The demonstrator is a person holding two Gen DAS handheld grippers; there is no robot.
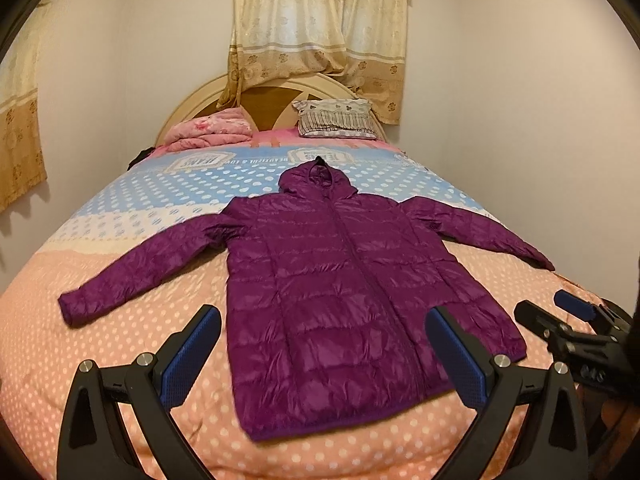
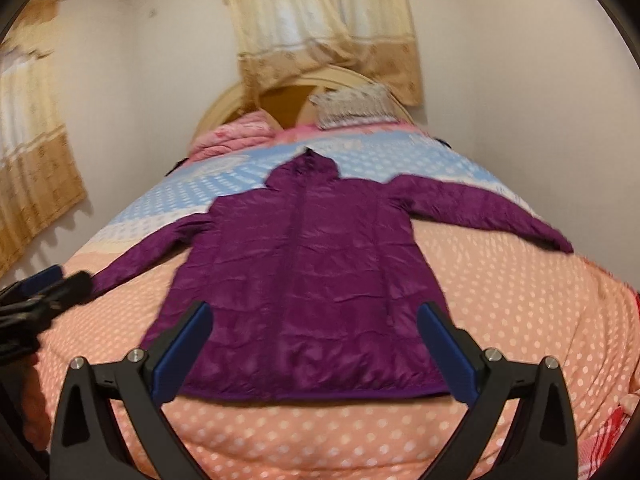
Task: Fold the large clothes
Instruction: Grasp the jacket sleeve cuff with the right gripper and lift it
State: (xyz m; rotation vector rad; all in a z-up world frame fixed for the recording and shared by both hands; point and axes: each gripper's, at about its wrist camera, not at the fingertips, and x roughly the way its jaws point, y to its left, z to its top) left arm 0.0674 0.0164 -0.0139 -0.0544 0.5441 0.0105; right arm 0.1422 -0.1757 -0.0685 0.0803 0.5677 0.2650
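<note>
Left tongs: black angular arms, blue dimpled pads. Silver screws at the pivots. Right tongs look the same.

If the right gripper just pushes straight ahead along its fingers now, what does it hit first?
Most likely the purple jacket: the open right gripper frames its lower body near the hem, with nothing showing in between. Depth is unclear, so how soon it would touch cannot be told.

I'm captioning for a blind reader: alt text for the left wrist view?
A purple hooded jacket lies flat, zipped, sleeves spread, on a dotted bedspread. The left gripper frames it with open jaws; the right gripper shows at the right edge.
</note>
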